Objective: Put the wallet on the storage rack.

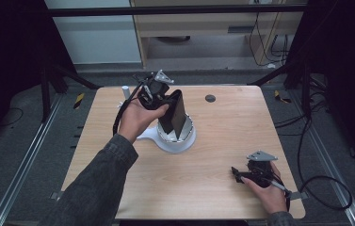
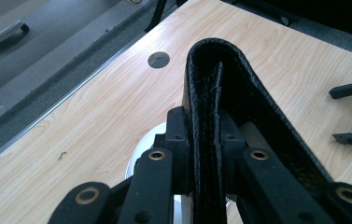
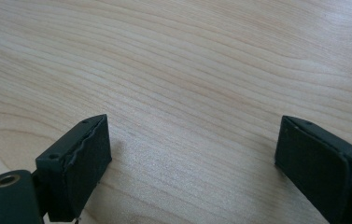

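Left gripper (image 1: 168,101) clamped on a black, textured leather-like folded pouch (image 1: 175,115), both jaws pressed flat against its 2 sides. In the left gripper view, pouch (image 2: 211,93) folded into a narrow loop, rising between the black jaws. Pouch held upright, slightly tilted, over a white round stand with a metallic ring wall (image 1: 184,134); lower end inside or just at the ring, contact hard to tell. Stand set a little left of the middle of the light wooden table (image 1: 222,141). Small dark round hole (image 1: 210,98) in the tabletop beyond the stand. Right gripper (image 1: 237,173) low at the table's near right corner, well apart from the pouch, jaws spread wide with bare wood between them, holding nothing.
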Available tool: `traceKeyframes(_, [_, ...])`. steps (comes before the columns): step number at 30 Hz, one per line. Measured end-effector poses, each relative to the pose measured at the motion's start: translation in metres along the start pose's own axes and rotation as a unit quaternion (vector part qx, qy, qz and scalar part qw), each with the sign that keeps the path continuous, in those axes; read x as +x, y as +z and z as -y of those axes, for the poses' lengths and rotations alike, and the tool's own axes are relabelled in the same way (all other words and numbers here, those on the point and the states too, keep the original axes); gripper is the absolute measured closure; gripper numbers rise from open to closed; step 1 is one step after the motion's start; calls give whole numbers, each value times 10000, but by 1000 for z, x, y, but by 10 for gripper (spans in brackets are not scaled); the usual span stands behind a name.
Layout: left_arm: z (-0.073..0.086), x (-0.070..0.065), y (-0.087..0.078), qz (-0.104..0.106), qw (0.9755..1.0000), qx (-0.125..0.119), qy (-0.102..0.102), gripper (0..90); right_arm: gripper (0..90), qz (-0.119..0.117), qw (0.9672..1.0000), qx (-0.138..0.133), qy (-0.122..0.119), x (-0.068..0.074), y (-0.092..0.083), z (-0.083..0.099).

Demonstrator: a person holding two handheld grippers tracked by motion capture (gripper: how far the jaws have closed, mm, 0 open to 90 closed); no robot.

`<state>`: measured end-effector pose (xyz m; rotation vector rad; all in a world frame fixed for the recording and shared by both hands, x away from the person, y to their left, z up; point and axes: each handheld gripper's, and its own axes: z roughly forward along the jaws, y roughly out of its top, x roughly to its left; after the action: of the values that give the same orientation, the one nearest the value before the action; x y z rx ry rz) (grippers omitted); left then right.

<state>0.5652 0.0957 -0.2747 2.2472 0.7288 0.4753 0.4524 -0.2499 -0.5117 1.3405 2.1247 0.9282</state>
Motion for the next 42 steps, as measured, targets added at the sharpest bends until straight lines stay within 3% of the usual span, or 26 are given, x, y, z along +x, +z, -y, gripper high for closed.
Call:
traceKeyframes(22, [12,-2,34,220,9995,173,-154,791,109,-50,10000,18,52,-1,0,0])
traceKeyframes(42, [13,-1,46,310,9990,255,-196,787,107,-48,10000,15,49,-1,0,0])
